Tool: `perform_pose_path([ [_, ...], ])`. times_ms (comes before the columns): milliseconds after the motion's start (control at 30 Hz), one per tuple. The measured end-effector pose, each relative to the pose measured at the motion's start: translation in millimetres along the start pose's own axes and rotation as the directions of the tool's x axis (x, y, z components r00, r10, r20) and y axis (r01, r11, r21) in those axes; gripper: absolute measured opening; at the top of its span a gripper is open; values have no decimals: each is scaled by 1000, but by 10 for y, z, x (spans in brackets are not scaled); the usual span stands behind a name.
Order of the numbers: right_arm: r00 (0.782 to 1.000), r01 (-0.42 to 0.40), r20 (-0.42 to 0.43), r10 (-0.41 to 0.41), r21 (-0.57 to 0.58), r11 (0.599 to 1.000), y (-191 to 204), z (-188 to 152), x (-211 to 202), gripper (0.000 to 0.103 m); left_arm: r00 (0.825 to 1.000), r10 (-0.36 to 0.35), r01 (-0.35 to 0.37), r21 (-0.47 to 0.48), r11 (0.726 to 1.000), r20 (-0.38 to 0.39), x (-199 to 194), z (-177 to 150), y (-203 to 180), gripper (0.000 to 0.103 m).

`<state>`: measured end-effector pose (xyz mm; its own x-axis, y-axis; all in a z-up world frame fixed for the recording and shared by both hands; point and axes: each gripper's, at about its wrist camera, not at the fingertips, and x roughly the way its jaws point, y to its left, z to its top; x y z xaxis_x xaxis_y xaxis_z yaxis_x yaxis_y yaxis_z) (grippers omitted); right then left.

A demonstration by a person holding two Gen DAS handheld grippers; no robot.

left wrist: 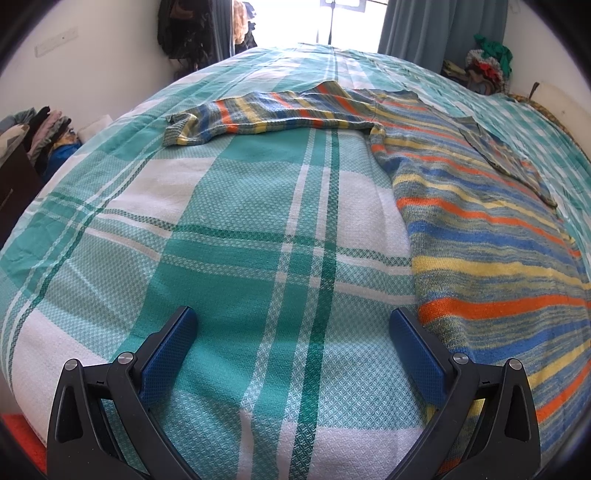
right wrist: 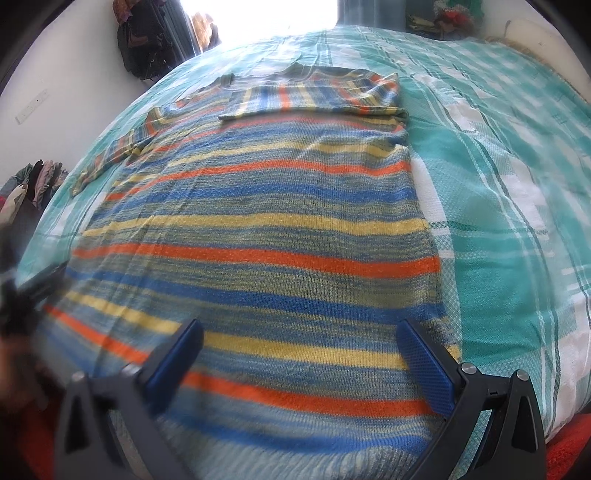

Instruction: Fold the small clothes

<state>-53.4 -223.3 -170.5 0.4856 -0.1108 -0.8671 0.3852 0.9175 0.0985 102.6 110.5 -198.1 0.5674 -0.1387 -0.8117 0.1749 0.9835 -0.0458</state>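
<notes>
A knitted sweater (right wrist: 258, 236) with blue, yellow and orange stripes lies flat on the green-and-white checked bedspread (left wrist: 229, 229). One sleeve is folded across its chest at the far end. The other sleeve (left wrist: 258, 118) stretches out to the left. In the left wrist view the sweater (left wrist: 491, 258) fills the right side. My left gripper (left wrist: 293, 317) hovers open over bare bedspread, its right finger close to the sweater's left edge. My right gripper (right wrist: 301, 330) is open above the sweater's hem, with nothing between its fingers. The right wrist view is blurred, and a dark blurred shape (right wrist: 22, 295) sits at its left edge.
A pile of clothes (left wrist: 40, 133) sits beside the bed at the left. Dark garments (left wrist: 184, 33) hang on the wall by the bright window. Colourful items (left wrist: 487, 66) lie at the far right corner. Bare bedspread (right wrist: 509, 206) extends to the right of the sweater.
</notes>
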Motion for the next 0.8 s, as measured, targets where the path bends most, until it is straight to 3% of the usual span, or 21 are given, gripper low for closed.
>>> perform_pose_path([
  [133,989,20,146,-13,-43,999,76,33,-347,103,1000,-1,1,0,1000,9,6,-5,7,103],
  [300,955,50,296,-27,-71,996,146,67,-628,103,1000,-1,1,1,1000,9,-1,-17,8,103],
  [500,952,122,295,-84,-111,986,187,22,-513,103,1000,0,0,1,1000,10,0,-16,9,103],
  [800,952,129,293,-85,-132,983,172,-20,-448,103,1000,1,-1,0,1000,5,-5,-10,2,103],
])
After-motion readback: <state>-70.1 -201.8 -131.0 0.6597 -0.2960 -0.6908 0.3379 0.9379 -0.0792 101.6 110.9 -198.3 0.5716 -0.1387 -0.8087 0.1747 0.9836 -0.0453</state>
